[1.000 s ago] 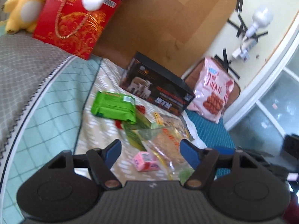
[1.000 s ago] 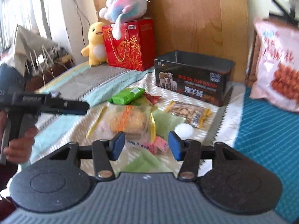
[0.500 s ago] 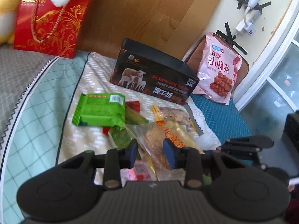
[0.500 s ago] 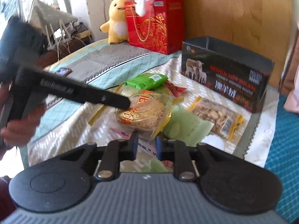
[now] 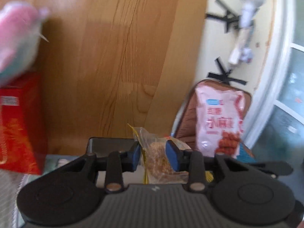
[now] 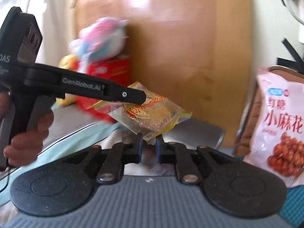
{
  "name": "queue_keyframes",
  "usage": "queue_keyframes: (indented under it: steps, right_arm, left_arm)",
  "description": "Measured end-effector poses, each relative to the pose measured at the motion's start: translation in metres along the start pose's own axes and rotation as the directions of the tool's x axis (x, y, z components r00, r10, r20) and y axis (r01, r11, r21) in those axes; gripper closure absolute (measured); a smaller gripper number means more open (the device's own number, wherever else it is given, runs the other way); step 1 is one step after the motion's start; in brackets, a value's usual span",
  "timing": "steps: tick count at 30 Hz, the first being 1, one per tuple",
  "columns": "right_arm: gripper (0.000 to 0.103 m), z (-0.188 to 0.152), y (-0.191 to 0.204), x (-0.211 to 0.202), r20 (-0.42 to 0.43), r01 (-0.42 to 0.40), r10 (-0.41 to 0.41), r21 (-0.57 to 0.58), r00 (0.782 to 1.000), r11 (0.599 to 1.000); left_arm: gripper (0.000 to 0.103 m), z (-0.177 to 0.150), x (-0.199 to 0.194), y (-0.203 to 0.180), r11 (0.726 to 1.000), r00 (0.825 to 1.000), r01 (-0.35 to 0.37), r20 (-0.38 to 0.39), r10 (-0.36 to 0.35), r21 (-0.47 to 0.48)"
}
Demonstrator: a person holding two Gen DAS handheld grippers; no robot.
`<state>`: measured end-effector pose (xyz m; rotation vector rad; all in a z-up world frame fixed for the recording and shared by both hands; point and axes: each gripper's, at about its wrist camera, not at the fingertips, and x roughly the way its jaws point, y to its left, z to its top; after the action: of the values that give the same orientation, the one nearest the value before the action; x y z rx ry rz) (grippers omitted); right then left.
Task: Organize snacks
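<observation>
Bed (image 6: 76, 138): grey and pale-teal cover, seen left of and behind the right fingers (image 6: 139, 148).
- Red box (image 6: 110, 70) stands on it, far left beyond the fingers; blurred.
- Open tin (image 6: 199, 133) just behind the fingertips, to their right. In the left view the tin (image 5: 108, 144) sits behind the left fingers (image 5: 135, 155).
- Blue mat (image 6: 292, 205) far right; pink bag (image 6: 281, 123) upright on it.

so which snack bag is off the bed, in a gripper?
The clear bag of golden-brown cake, lifted with the left gripper shut on it. The pink printed bag leans untouched on a brown cushion at the right.
</observation>
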<state>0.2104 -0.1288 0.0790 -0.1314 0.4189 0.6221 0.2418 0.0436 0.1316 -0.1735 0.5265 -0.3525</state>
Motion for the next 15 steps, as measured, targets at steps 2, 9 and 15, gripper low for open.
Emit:
queue_keyframes:
  steps: [2,9,15]
  right_arm:
    - [0.086,-0.002,-0.015,0.025,-0.029,0.021,-0.02,0.027,0.999,0.999]
    - [0.077,-0.022,-0.038,0.01,-0.01,0.034,-0.034,0.095,0.999,0.995]
    - [0.077,-0.054,-0.042,-0.03,-0.113,-0.06,0.087,0.224,0.99,0.973]
  left_arm:
    - [0.071,-0.001,0.031,0.007,0.999,0.999,-0.033,-0.037,0.032,-0.027]
    - [0.069,-0.04,0.011,0.037,0.995,0.996,-0.034,-0.079,0.027,-0.092]
    - [0.062,-0.081,-0.068,0.064,0.986,0.998,0.018,-0.056,-0.028,-0.165]
